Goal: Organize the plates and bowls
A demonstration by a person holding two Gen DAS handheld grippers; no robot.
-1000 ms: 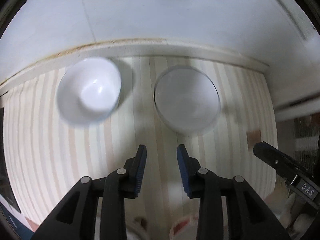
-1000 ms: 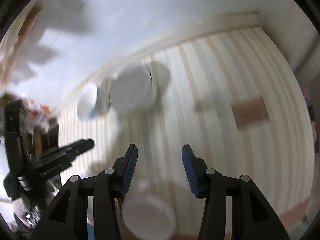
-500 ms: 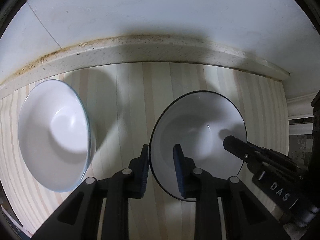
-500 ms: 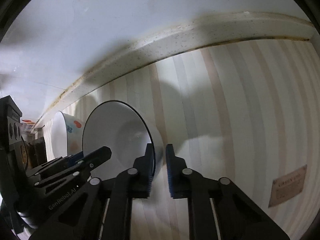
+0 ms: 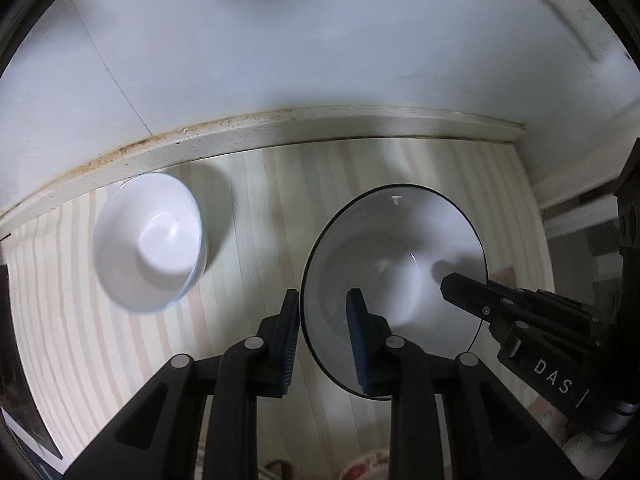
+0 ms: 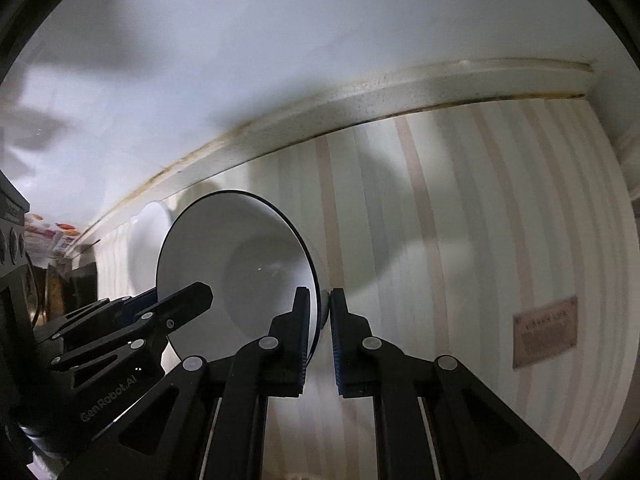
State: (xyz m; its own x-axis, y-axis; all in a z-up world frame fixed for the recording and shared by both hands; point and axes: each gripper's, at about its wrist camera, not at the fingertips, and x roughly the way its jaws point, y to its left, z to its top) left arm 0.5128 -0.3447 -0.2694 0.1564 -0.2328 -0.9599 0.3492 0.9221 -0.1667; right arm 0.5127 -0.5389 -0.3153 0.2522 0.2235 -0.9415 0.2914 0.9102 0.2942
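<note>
A white bowl with a thin dark rim (image 5: 400,248) (image 6: 240,256) hangs tilted a little above the striped counter (image 5: 256,208), held from both sides. My left gripper (image 5: 322,320) is shut on its left rim, one pad inside and one outside. On the opposite rim my right gripper (image 6: 320,316) is shut the same way. Each gripper shows in the other's view: the right gripper (image 5: 500,308) and the left gripper (image 6: 160,316). A second plain white bowl (image 5: 148,240) (image 6: 146,240) stands on the counter to the left, apart from both grippers.
A stained cream ledge (image 5: 280,128) and a white wall (image 5: 320,40) close off the back of the counter. A brown label (image 6: 546,332) lies on the stripes to the right. Dark appliances and colourful packets (image 6: 44,236) crowd the far left.
Both grippers came down over the dark-rimmed bowl and shut on opposite rims. Since then the bowl has come up off the counter, and the other bowl looks smaller and farther.
</note>
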